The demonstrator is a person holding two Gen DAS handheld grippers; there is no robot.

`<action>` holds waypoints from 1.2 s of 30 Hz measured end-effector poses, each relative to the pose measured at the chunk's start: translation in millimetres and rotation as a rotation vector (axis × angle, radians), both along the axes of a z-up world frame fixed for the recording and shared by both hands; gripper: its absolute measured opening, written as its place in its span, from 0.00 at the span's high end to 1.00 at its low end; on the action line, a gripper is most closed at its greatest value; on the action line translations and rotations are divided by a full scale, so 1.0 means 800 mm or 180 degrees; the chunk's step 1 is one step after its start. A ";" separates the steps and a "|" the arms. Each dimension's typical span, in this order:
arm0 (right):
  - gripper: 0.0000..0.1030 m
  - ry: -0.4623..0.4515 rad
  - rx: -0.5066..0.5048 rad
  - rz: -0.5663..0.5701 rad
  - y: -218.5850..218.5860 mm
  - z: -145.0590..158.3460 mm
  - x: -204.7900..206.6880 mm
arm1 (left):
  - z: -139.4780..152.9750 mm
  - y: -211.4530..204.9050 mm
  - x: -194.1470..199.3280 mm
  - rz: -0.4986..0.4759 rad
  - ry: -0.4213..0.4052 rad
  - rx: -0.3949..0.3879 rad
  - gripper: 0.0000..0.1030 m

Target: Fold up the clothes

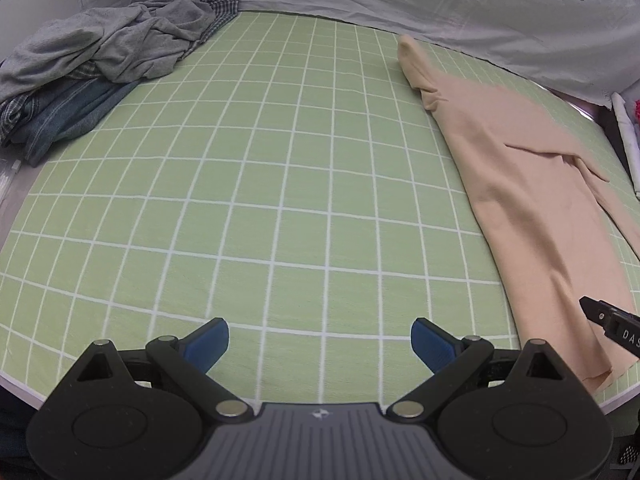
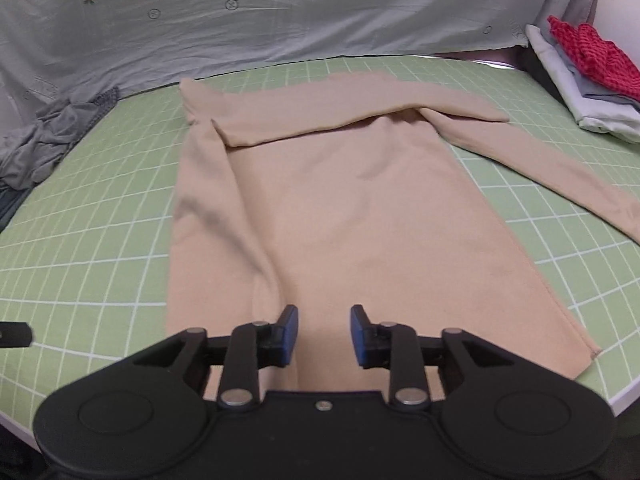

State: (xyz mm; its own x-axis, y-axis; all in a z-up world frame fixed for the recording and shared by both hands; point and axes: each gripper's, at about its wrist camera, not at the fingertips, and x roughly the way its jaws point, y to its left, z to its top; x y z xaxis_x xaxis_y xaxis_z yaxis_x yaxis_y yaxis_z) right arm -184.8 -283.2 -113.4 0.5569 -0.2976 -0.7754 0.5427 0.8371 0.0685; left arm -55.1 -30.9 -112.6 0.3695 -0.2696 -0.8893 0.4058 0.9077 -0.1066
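Flat on the green grid mat [image 2: 100, 208], the beige top [image 2: 340, 216] has one sleeve folded across; both grippers' fingers gape empty.

Beige top [image 2: 360, 208]: soft matt knit cloth. Green grid cover [image 1: 240, 200]: matt woven fabric. Right tongs [image 2: 324, 332]: matt black plastic, ribbed blue pads [image 2: 290, 328], shiny metal pins.

Your top [image 2: 340, 208] lies flat on the checked mat [image 2: 100, 240], hem near you, collar at the far left. One sleeve is folded across its far end; the other runs out to the right. A heap of clothes [image 2: 48, 140] sits far left, a folded stack [image 2: 588, 76] far right, a sheet [image 2: 280, 28] behind.
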 end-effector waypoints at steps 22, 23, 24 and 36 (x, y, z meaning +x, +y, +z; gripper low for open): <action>0.56 0.0011 -0.0256 -0.0035 -0.198 0.027 -0.030 | -0.009 -0.182 0.033 0.0450 -0.0021 0.0144 0.05; 0.56 0.0006 -0.0245 -0.0084 -0.211 0.025 -0.028 | -0.012 -0.187 0.039 0.0468 -0.0033 0.0190 0.05; 0.56 0.0002 -0.0233 -0.0132 -0.224 0.023 -0.027 | -0.015 -0.192 0.046 0.0480 -0.0042 0.0231 0.05; 0.54 -0.0143 -0.0026 -0.0636 -0.377 -0.006 0.062 | -0.041 -0.272 0.171 0.0389 -0.0254 0.0334 0.05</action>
